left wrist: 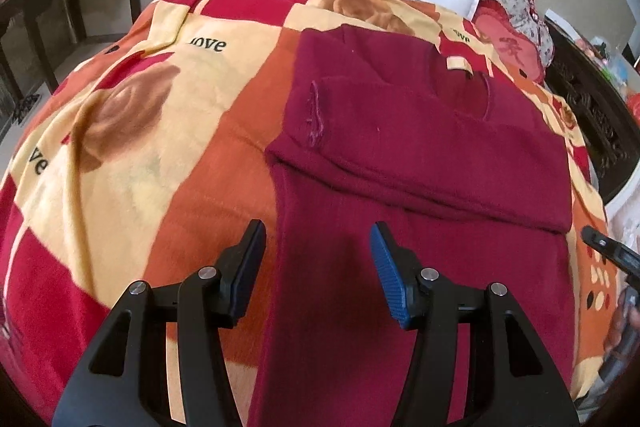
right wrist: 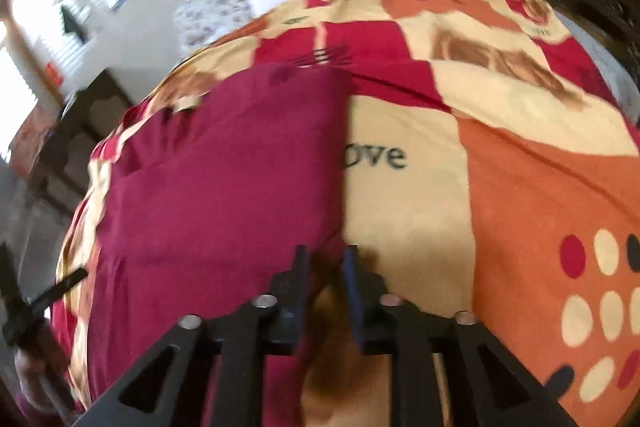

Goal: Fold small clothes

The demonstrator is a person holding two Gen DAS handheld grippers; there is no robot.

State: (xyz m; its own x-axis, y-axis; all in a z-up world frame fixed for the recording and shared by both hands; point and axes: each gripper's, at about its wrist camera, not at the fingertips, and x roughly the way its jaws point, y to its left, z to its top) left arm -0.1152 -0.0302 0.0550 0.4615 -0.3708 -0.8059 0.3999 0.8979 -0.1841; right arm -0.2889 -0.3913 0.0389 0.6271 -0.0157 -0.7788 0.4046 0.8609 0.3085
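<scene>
A maroon sweater (left wrist: 420, 155) is laid flat on the bed's patterned blanket (left wrist: 140, 115), its long axis running away from the cameras, neckline at the far end. The left gripper (left wrist: 318, 247) is held spread above its near part; the right gripper (right wrist: 326, 267) is narrowly parted beside its edge, nothing pinched.

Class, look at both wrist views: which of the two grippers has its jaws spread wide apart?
The left gripper. Its jaws stand wide apart over the maroon garment, holding nothing, whereas the right gripper shows only a narrow gap at the garment's edge.
</scene>
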